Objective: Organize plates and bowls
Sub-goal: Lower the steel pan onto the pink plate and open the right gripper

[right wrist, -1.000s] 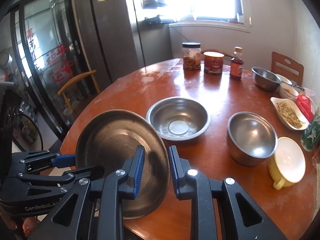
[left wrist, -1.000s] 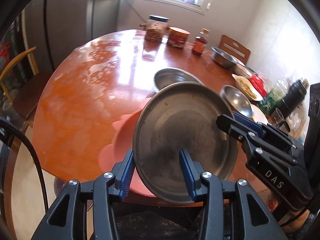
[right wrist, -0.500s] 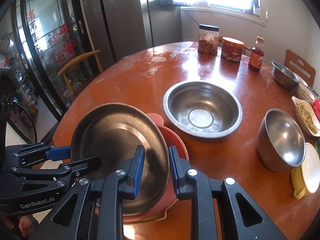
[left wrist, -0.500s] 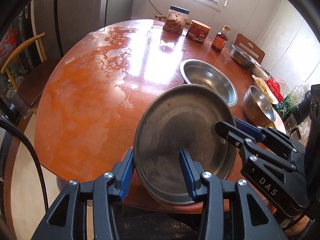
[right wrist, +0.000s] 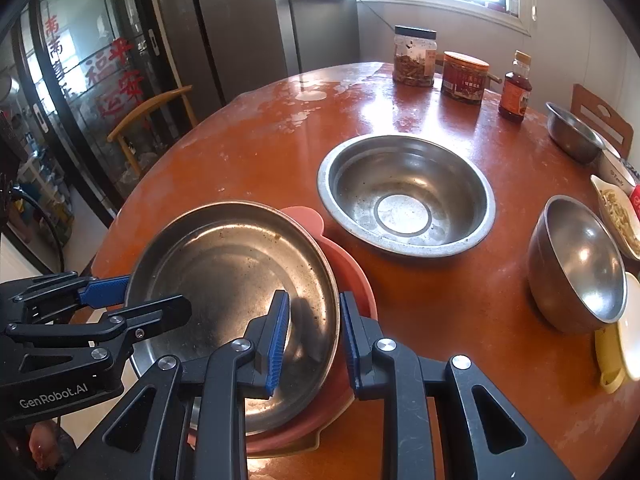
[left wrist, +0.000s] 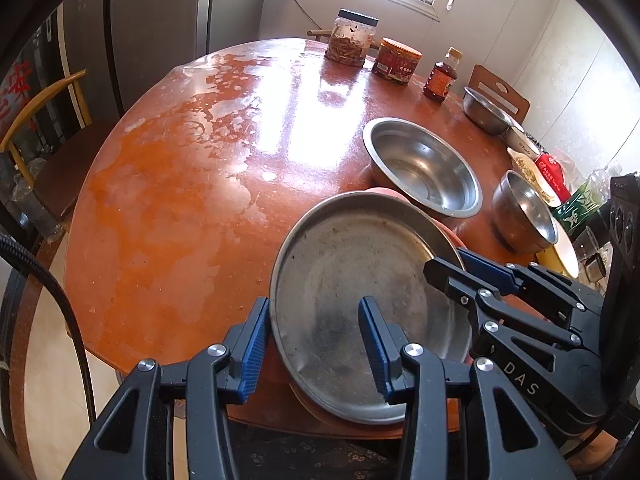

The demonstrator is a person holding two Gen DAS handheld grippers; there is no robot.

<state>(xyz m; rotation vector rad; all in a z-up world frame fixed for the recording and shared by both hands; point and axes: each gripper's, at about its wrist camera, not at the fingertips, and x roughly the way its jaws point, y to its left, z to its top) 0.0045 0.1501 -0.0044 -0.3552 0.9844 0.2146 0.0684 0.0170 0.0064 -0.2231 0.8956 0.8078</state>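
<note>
Both claws, left gripper [left wrist: 314, 346] and right gripper [right wrist: 314, 342], pinch opposite rims of the steel plate [right wrist: 236, 292]; it sits on the pink plate [right wrist: 352, 276]. Stiff, light, slippery metal; hold the raised rim.

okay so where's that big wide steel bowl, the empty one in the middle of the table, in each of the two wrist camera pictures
Left wrist view: the wide steel bowl sits right of centre, just beyond the steel plate.
Right wrist view: the same bowl sits centre, up and right of the plate.
Shared landmark: the red-lidded jar at the table's far edge, between the clear jar and the small bottle.
</note>
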